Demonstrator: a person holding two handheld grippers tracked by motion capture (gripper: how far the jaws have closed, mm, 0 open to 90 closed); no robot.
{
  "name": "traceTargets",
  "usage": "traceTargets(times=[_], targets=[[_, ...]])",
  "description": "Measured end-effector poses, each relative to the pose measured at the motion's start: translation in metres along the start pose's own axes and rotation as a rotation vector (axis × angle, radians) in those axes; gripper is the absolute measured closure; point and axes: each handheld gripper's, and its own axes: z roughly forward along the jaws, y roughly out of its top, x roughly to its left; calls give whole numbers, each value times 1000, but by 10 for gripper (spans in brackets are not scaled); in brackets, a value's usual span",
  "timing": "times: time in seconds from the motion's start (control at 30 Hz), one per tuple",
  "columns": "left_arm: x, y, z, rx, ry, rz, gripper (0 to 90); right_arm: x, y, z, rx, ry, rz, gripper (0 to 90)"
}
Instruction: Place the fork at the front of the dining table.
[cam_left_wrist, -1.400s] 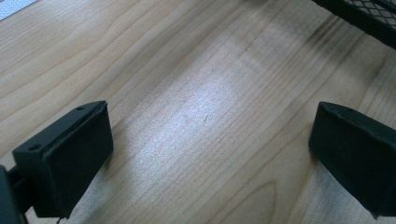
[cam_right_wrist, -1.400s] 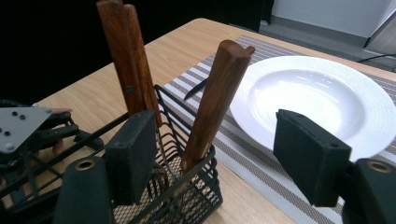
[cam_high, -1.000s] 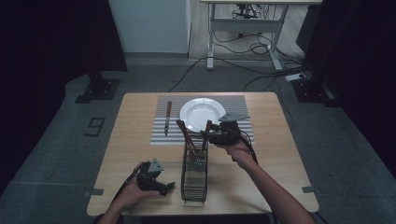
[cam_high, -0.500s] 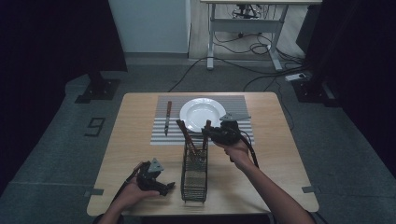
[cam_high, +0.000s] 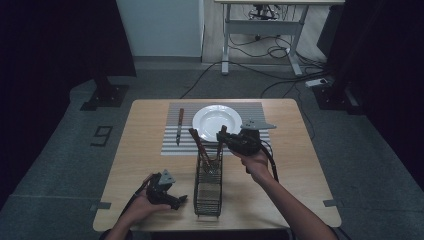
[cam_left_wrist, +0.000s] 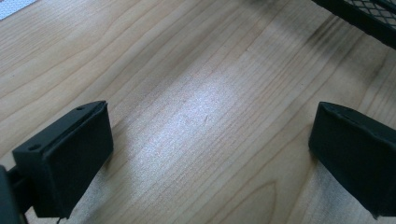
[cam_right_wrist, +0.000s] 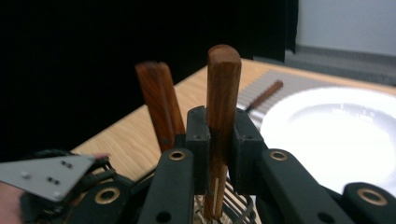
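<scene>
My left hand (cam_high: 142, 206) sits at the lower left of the high view, forearm entering from the bottom edge, holding the left gripper (cam_high: 175, 199) low, pointed right. In the left gripper view its two jaws stand wide apart at the lower corners, nothing between them. My right forearm runs up from the lower right to my right hand (cam_high: 256, 162) near the frame's centre. The right gripper (cam_high: 223, 135) points left, jaws clamped on a wooden handle (cam_right_wrist: 223, 95) standing upright between them.
</scene>
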Motion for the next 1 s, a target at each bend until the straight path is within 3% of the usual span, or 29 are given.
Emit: traceTargets(times=[0.23,0.6,0.77,1.0], targets=[[0,0,0,0,1,1,0,8,17,-20,-77,35,-35,806],[0,0,0,-1,1,0,0,9,35,-48,-178,59,-19,807],[0,0,0,-1,1,0,0,11,44,-62,-234,59,-29,807],[0,0,0,0,1,0,0,8,52,-79,-272,29,-39,807]])
